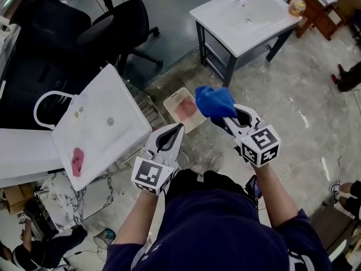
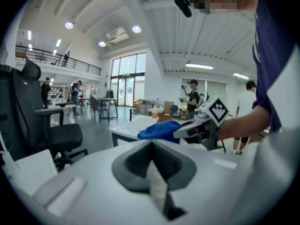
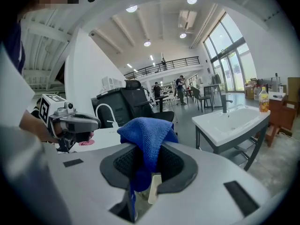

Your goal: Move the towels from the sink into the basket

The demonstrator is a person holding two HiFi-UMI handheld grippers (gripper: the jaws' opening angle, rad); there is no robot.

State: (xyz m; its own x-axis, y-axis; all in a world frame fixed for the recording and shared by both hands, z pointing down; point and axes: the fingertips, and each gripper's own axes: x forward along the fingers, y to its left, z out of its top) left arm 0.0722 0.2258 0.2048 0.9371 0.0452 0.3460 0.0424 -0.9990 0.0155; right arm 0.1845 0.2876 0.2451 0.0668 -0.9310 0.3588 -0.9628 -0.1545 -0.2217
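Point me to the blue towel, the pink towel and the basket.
Blue terry towel (image 1: 214,101): head view, middle of the bunch.
Pink crumpled towel (image 1: 77,161): head view, its centre.
Cream plastic basket (image 1: 173,95): head view, upper-left rim.

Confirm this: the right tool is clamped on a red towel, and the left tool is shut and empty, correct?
No. The towel in the right tool is blue, not red; the right gripper view shows it. The left tool is indeed shut and empty.
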